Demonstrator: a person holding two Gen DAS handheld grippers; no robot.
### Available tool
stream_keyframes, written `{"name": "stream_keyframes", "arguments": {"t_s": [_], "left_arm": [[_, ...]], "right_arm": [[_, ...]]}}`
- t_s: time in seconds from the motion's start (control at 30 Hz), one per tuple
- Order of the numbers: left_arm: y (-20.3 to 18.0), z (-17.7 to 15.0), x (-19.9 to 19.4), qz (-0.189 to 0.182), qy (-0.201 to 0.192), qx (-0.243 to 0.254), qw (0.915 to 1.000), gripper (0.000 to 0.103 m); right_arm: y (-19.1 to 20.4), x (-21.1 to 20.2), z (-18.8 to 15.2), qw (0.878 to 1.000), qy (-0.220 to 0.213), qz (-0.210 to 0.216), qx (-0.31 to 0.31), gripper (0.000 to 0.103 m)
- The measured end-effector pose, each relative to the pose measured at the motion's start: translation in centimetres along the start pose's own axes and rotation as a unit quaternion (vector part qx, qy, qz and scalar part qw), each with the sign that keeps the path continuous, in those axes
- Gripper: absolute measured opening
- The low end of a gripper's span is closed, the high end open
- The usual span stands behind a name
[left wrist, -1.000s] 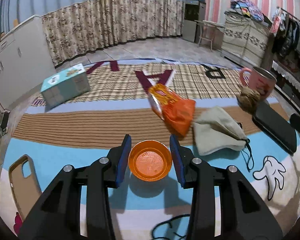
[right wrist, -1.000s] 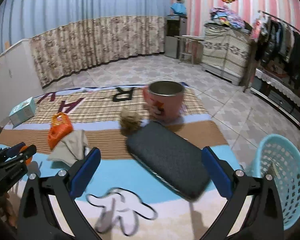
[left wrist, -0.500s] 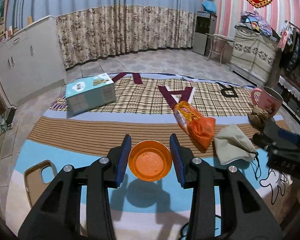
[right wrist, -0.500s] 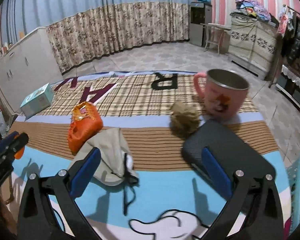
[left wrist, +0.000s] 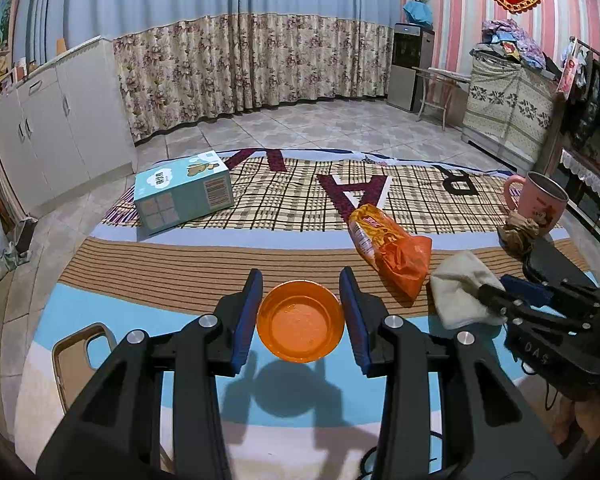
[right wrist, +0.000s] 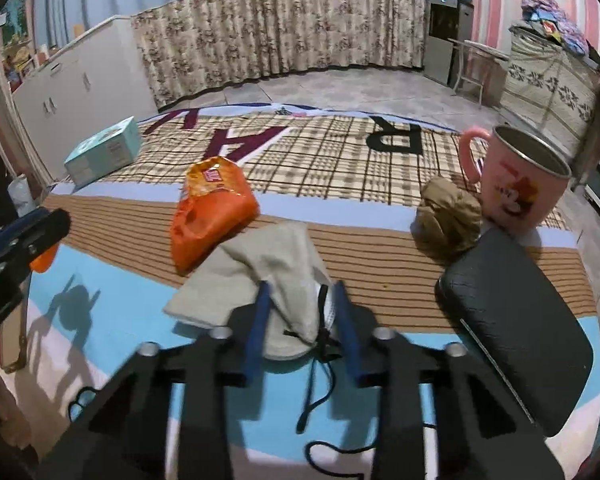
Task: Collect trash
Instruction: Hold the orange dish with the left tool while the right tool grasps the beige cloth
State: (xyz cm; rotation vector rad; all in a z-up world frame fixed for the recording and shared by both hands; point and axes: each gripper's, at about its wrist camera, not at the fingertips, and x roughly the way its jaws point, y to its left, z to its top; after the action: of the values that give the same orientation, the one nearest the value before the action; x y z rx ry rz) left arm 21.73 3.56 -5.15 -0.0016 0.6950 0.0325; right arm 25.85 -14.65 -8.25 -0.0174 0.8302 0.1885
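My left gripper [left wrist: 301, 295] is shut on a small orange plastic bowl [left wrist: 300, 322] and holds it above the rug. My right gripper [right wrist: 303, 310] has closed around the near end of a grey-beige cloth pouch [right wrist: 256, 280] with black drawstrings; the jaws stand narrow with the fabric between them. The pouch also shows in the left wrist view [left wrist: 460, 288]. An orange snack wrapper [right wrist: 208, 212] lies just behind the pouch, also seen in the left wrist view [left wrist: 392, 248]. A crumpled brown paper ball [right wrist: 448, 220] lies beside a pink mug [right wrist: 516, 184].
A black case [right wrist: 516, 320] lies at the right on the patterned rug [right wrist: 340, 152]. A teal box [left wrist: 184, 192] sits at the far left. A tan phone case [left wrist: 84, 356] lies near left. White cabinets [left wrist: 52, 120] and curtains stand behind.
My right gripper swung left from the black case to the cloth pouch, came down and narrowed its wide-open jaws around it. My left gripper kept hold of the bowl and rose slightly.
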Motion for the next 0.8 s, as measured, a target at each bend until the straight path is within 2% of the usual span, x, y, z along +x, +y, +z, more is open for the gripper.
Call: {"name": "stream_keyframes", "arguments": {"t_s": [0.07,0.33,0.67,0.8], "left_arm": [[-0.4,0.0,-0.2,0.001,-0.001,0.004,1.0,0.039],[-1.6,0.0,-1.0,0.0,-0.008,0.017,0.9998,0.039],[-3.5,-0.3,-2.1,-0.009,-0.016,0.042,0.9989,0.039],[-4.8,-0.5,-2.7,-0.017,-0.021,0.063,0.9977,0.039]], "right_arm": [[-0.2,-0.7,0.2,1.0,-0.008,0.005,0.004,0.018],[-2.1,-4.9,0.5,0.998,-0.052,-0.008,0.025,0.018],[-3.6,-11.3,0.0,0.991,-0.107,-0.084,0.013,0.018],[-5.1,-13.7,-0.3,0.987,-0.126,-0.1,0.019,0.018]]}}
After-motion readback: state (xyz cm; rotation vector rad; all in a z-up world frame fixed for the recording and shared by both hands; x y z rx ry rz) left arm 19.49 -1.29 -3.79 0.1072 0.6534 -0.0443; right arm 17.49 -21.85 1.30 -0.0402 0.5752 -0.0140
